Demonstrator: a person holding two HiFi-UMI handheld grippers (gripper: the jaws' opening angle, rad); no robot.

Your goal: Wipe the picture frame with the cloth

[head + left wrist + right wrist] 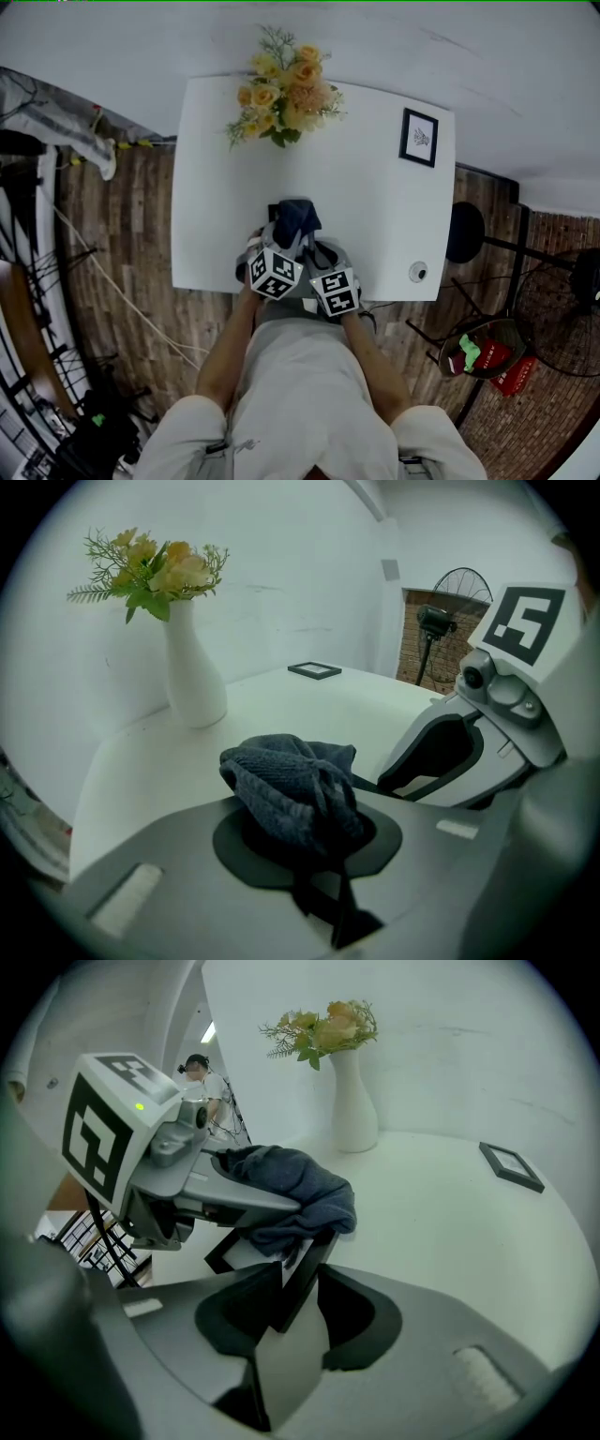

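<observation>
My left gripper [281, 236] is shut on a bunched dark blue cloth [291, 785], held over the white table's [375, 216] front edge. My right gripper [286, 1288] is shut on the edge of a small black picture frame [298, 1274] with a pale panel. The cloth [291, 1185] rests against that frame's far end, and in the head view the cloth [297, 218] hides most of it. The two grippers sit side by side, nearly touching. Another black picture frame [419, 137] lies flat at the table's far right.
A white vase [192, 672] of yellow and peach flowers [281, 89] stands at the table's back middle. A small round white object [418, 272] sits near the front right corner. A black stool [466, 232] and a fan [450, 602] stand right of the table.
</observation>
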